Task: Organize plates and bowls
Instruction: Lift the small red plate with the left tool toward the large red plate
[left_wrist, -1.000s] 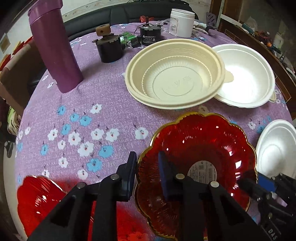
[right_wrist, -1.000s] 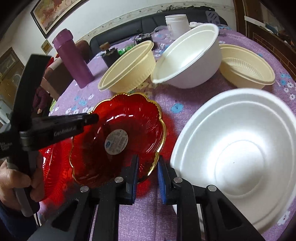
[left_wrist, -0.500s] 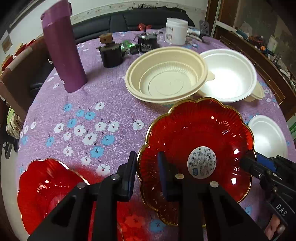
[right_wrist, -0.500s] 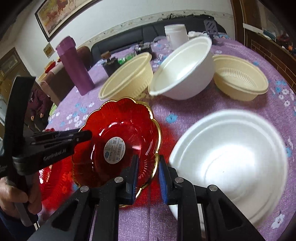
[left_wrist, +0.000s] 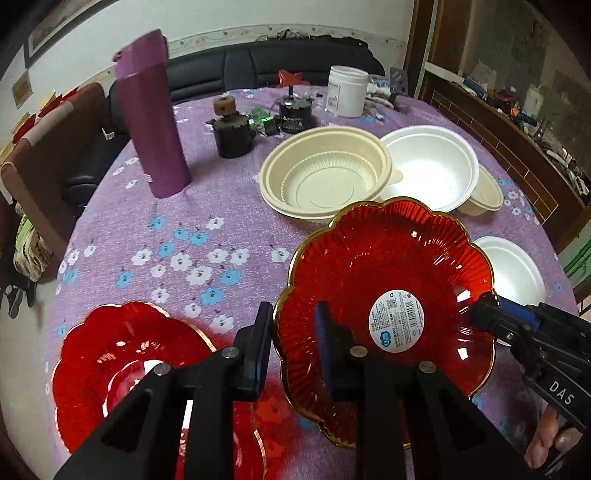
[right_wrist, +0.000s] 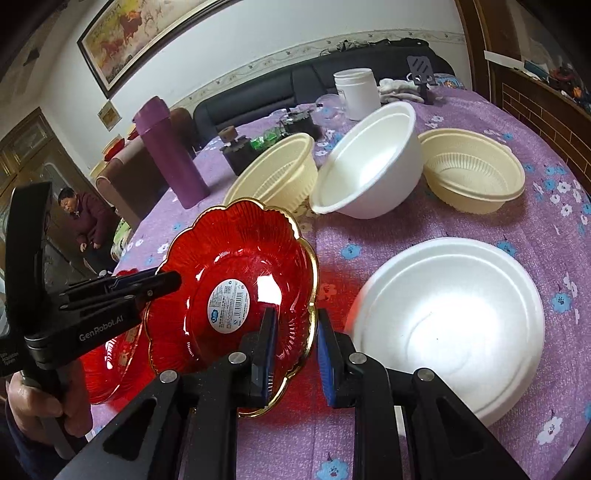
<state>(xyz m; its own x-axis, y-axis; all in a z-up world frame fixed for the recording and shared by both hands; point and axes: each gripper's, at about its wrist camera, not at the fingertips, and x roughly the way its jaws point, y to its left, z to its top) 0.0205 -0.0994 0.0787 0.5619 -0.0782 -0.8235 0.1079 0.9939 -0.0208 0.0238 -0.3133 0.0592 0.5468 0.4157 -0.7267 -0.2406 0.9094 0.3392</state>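
Up off the cloth sits the red plate (left_wrist: 384, 288), scalloped and gold-rimmed, tilted, a round sticker (left_wrist: 397, 322) showing at its centre. Both tools have it: the left gripper (left_wrist: 295, 328) is clamped on its near-left rim, one finger outside the edge and the other over the dish, and the right gripper (right_wrist: 294, 345) pinches the opposite rim the same way, gold edge caught between its blue pads. In the right wrist view the left gripper (right_wrist: 162, 282) comes in from the side with a hand (right_wrist: 40, 402) wrapped round its handle.

Below and to the left, a second red plate (left_wrist: 122, 358) lies flat on the purple flowered tablecloth (left_wrist: 207, 229). Just right of the lifted plate rests a white foam bowl (right_wrist: 450, 325). Farther back, a cream bowl (left_wrist: 325, 177) leans against a tilted white bowl (right_wrist: 373, 162), with another cream bowl (right_wrist: 476, 173) beside it.

Beyond those stand a purple flask (left_wrist: 151, 114), a dark pot (left_wrist: 232, 131) with a wooden knob and a white jar (left_wrist: 347, 96). Away from the table, a person (right_wrist: 86, 221) stands by a door.
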